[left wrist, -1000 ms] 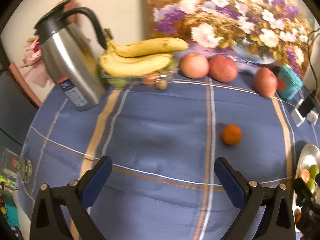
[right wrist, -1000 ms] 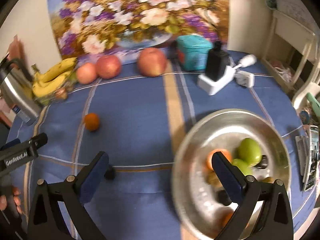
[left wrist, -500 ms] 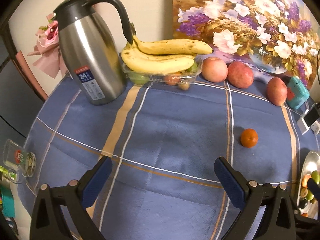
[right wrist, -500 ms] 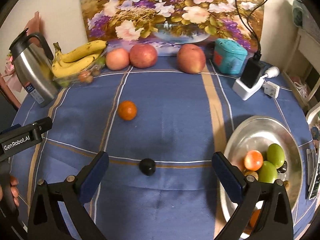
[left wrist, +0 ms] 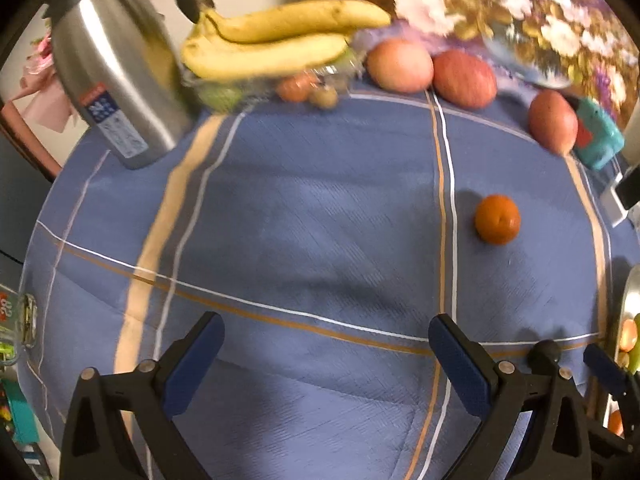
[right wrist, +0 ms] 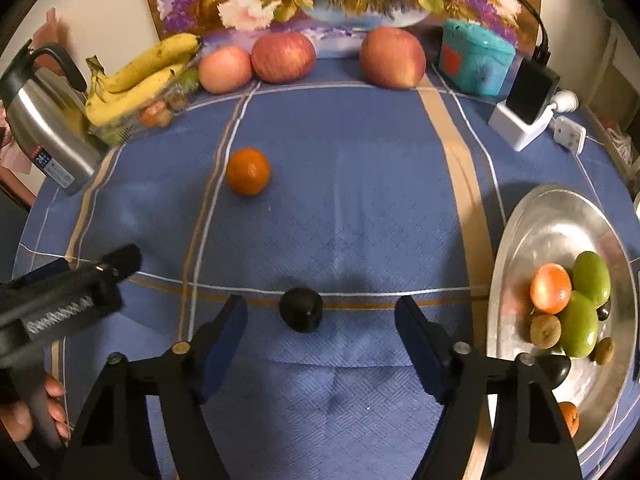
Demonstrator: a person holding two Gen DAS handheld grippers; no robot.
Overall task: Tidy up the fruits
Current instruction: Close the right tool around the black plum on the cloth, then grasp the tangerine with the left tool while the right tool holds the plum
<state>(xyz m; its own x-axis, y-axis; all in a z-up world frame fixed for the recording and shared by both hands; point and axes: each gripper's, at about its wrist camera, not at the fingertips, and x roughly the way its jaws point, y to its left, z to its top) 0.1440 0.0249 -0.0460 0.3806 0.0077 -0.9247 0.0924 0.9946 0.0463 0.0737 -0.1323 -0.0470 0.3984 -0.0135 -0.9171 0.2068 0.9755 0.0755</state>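
On the blue cloth, a round dark fruit sits just ahead of the wide-open, empty right gripper; the left gripper likewise gapes empty.

The right tool is open above the table, a small dark fruit between its fingers; an orange lies beyond.

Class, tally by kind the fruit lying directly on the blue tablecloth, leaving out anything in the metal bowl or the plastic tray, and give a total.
Apples: 3
Orange: 1
Small dark fruit: 1
Total: 5
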